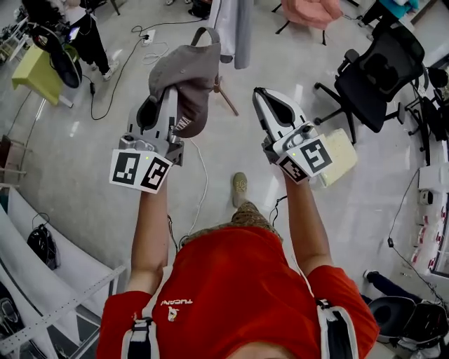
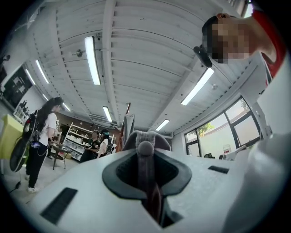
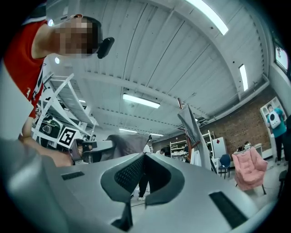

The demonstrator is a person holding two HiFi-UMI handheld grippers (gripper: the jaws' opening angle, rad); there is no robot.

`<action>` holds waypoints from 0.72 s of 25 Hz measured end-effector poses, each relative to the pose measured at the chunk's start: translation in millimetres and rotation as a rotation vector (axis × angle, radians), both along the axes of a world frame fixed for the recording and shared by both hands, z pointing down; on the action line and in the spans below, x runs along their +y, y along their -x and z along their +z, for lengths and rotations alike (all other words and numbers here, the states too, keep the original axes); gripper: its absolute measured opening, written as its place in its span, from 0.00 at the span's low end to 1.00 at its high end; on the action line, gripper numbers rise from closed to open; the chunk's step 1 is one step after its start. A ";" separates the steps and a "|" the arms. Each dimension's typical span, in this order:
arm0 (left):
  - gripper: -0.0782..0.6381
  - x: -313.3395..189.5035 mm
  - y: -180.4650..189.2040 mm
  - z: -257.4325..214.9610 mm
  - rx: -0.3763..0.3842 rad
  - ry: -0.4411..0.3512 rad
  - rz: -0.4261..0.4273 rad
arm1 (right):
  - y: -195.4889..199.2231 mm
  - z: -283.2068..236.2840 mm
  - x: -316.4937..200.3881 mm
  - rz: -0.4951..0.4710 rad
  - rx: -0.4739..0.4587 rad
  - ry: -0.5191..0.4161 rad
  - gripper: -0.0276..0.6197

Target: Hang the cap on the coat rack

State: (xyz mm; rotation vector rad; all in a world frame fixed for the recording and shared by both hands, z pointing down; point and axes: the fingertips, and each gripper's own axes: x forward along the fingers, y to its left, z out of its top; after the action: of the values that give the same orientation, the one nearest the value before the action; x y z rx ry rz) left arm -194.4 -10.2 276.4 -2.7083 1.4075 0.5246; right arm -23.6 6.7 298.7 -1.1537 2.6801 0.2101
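A grey cap (image 1: 188, 77) hangs from my left gripper (image 1: 170, 91), which is shut on its fabric. In the left gripper view a strip of the cap (image 2: 146, 175) runs pinched between the jaws (image 2: 145, 148). The coat rack (image 1: 226, 97) stands just beyond the cap on wooden legs, with a grey garment (image 1: 236, 28) hanging on it. It rises ahead and to the right in the right gripper view (image 3: 193, 129). My right gripper (image 1: 258, 91) is to the right of the cap, shut and empty (image 3: 144, 155). That view also shows the cap (image 3: 125, 143) to its left.
A black office chair (image 1: 379, 70) stands at the right and a pink chair (image 1: 312, 10) at the back. A yellow-green table (image 1: 35, 70) and a person in black (image 1: 88, 35) are at the far left. Cables (image 1: 126, 63) lie on the floor. White shelving (image 1: 63, 294) fills the near left.
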 end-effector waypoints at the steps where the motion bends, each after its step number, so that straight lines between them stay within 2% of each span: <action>1: 0.18 -16.9 -6.8 -0.8 -0.006 0.000 -0.009 | -7.3 -1.3 -17.7 -0.008 -0.002 -0.002 0.08; 9: 0.18 -149.7 -49.3 -12.7 -0.023 -0.009 -0.108 | -62.7 -16.5 -146.6 -0.072 0.006 -0.023 0.08; 18: 0.18 -256.2 -56.2 -9.7 -0.080 0.005 -0.232 | -80.6 -18.5 -225.5 -0.080 0.002 0.002 0.08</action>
State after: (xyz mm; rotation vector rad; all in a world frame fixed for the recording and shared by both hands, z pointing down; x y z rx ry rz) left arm -138.3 -266.5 266.7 -2.4912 1.6718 0.3925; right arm 56.9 -218.8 280.2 -1.0449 2.7220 0.1956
